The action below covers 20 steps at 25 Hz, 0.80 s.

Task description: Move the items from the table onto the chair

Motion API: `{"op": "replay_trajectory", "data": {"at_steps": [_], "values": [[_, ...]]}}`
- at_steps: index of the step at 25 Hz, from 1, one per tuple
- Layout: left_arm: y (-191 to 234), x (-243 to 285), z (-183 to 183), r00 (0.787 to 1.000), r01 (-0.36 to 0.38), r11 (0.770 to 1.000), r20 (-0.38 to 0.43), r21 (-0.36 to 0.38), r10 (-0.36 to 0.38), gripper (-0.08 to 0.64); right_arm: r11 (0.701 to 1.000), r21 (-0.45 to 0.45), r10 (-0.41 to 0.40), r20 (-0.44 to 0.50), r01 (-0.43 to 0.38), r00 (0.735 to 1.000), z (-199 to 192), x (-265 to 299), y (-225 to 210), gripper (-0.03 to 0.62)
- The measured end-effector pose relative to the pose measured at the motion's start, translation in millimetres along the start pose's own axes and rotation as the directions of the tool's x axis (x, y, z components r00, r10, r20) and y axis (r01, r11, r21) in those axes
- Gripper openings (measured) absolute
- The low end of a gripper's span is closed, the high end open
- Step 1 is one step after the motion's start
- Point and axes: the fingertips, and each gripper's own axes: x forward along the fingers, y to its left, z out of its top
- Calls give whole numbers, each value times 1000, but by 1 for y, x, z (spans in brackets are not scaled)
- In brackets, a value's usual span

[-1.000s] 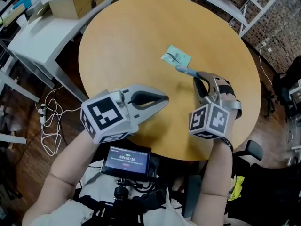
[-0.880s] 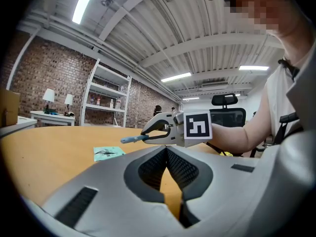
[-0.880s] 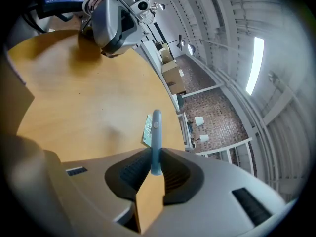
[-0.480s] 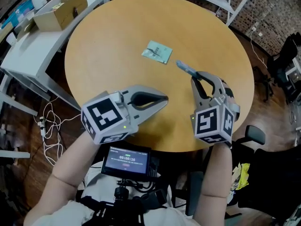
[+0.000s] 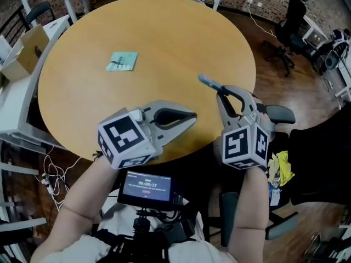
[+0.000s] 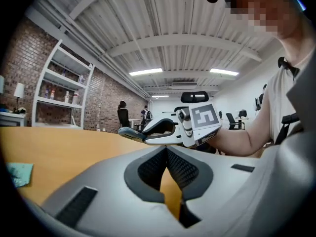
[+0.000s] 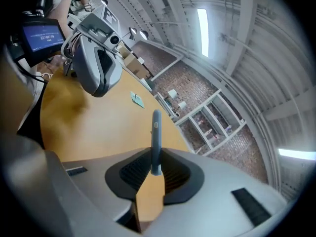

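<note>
The right hand-held gripper (image 5: 220,90) is clamped on a blue stick (image 5: 207,81). In the right gripper view the stick (image 7: 156,132) stands upright between the two dark pads, its lower end pinched at the jaw tips (image 7: 155,168) and the rest jutting out ahead of them. In the head view the stick points up and to the left, over the table (image 5: 164,32) near its right edge.

The left hand-held gripper (image 5: 192,115) has its jaws together with nothing between them. In its own view the pads meet at the tips (image 6: 167,150), and only the table (image 6: 59,147) shows through the small gap below. It is held level over the near edge of the table, tips pointing towards the right hand-held gripper (image 6: 144,132), which is close beside it with the stick (image 6: 127,132) poking out.

A teal packet (image 5: 122,61) lies flat on the table, well ahead of the left hand-held gripper and to its left. The left gripper view shows it (image 6: 17,173) low at the left edge. The right gripper view shows it (image 7: 138,99) beyond the left hand-held gripper (image 7: 101,89).

A black chair (image 5: 281,113) stands off the table just right of the right hand-held gripper, with something yellow (image 5: 282,169) below its armrest. A small screen (image 5: 145,188) sits at the person's chest, behind both hand-held grippers. A cardboard box (image 5: 24,51) rests on a white desk far left.
</note>
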Motion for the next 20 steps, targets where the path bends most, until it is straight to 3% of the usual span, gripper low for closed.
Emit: {"op": "replay_trajectory", "data": {"at_steps": [5, 9, 16, 20], "values": [[-34, 23, 13, 988, 153, 987, -12, 38, -153, 11, 992, 65, -98, -118, 106, 988, -23, -51, -12, 67], [-58, 9, 11, 956, 293, 952, -10, 84, -294, 11, 975, 103, -173, -213, 198, 962, -18, -87, 4, 67], [-96, -4, -2, 831, 548, 832, 59, 89, -553, 11, 929, 158, -245, -417, 336, 875, -38, -141, 59, 67], [-109, -36, -30, 728, 676, 735, 102, 55, -678, 11, 883, 179, -271, -559, 433, 783, -34, -167, 125, 67]]}}
